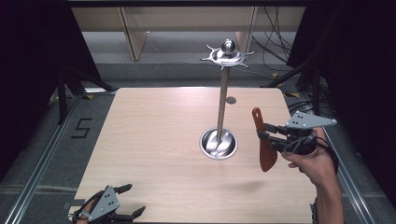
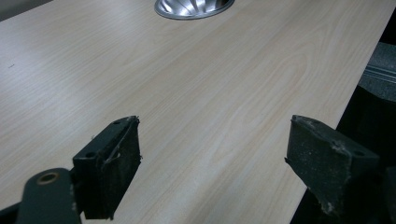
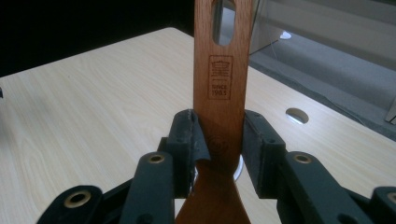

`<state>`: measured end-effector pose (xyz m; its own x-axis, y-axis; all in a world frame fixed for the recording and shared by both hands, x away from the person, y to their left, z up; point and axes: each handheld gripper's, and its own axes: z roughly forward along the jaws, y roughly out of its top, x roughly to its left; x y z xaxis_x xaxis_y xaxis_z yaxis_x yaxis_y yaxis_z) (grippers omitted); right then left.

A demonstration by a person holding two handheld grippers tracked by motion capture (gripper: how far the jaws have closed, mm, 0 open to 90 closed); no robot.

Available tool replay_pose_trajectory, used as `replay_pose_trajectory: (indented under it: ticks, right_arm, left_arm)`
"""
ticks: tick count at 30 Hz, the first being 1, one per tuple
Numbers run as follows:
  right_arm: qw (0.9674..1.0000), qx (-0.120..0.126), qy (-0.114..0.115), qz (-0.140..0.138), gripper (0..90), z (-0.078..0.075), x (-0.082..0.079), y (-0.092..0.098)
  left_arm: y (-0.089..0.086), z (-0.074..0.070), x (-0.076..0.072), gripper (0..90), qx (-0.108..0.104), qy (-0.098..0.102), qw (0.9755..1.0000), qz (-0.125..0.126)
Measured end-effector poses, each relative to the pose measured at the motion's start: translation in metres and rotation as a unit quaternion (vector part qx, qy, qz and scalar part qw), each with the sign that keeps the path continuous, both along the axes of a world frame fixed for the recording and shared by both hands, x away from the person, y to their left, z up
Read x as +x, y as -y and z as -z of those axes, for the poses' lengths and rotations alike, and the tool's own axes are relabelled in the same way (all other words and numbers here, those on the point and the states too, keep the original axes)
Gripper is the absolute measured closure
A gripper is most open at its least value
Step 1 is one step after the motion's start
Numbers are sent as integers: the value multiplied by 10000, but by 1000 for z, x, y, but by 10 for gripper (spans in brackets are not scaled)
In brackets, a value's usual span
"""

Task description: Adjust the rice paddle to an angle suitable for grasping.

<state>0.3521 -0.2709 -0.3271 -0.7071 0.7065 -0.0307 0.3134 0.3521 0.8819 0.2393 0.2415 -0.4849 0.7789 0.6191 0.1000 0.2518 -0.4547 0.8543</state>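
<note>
Wooden spatula (image 1: 264,142) in right gripper (image 1: 261,132), near table edge (image 1: 299,154).

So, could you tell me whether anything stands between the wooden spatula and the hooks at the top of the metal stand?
Nothing visible does. The right gripper holds the wooden spatula right of the metal stand, with open space up to its hooks.

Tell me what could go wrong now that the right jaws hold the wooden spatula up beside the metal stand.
The right gripper pinches only the wooden spatula's flat handle, so it might pivot or slip. The metal stand is tall and thin, and a knock could perhaps tip it. Its hooks are small, so threading the handle's slot may miss.
</note>
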Motion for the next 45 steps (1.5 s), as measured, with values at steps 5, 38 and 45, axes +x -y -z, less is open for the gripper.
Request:
replay_pose_trajectory:
  ticks: [5, 38, 45]
  right_arm:
    - [9998, 13, 217, -35, 671, -11, 3, -5]
    - [9952, 458, 856, 110, 671, -73, 14, -20]
    - [9940, 521, 947, 175, 671, -84, 19, -25]
  left_arm:
    - [1, 1, 0, 170, -30, 31, 10000, -26]
    - [0, 1, 0, 170, 72, -37, 10000, 15]
    - [0, 1, 0, 170, -56, 3, 10000, -1]
